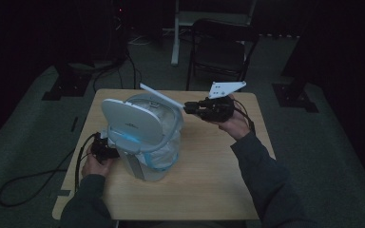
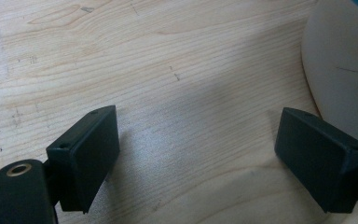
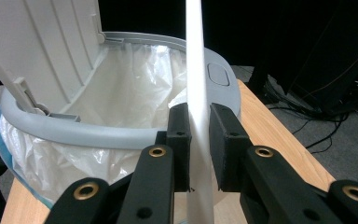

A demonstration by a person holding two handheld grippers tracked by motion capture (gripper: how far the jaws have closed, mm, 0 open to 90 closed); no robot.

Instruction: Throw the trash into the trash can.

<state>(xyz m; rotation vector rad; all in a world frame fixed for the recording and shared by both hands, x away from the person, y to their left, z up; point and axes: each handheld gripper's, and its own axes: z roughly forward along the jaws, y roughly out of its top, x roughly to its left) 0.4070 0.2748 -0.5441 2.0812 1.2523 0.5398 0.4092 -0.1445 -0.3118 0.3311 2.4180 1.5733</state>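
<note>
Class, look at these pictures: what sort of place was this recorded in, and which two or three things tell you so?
Probably a dim lab or workshop set up for recording, not a home. A lone wooden table stands on grey carpet, cables trail across the floor, a folding chair waits behind, and dark stands flank the table.

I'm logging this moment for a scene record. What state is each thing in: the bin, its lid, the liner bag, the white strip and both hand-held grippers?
Bin: upright on the table.
Lid: swung open, standing up.
Liner bag: fitted inside, folded over under the grey rim.
White strip: clamped flat, reaching over the bin.
Right hand-held gripper: shut on the white strip.
Left hand-held gripper: open, nothing between the jaws, beside the bin.
</note>
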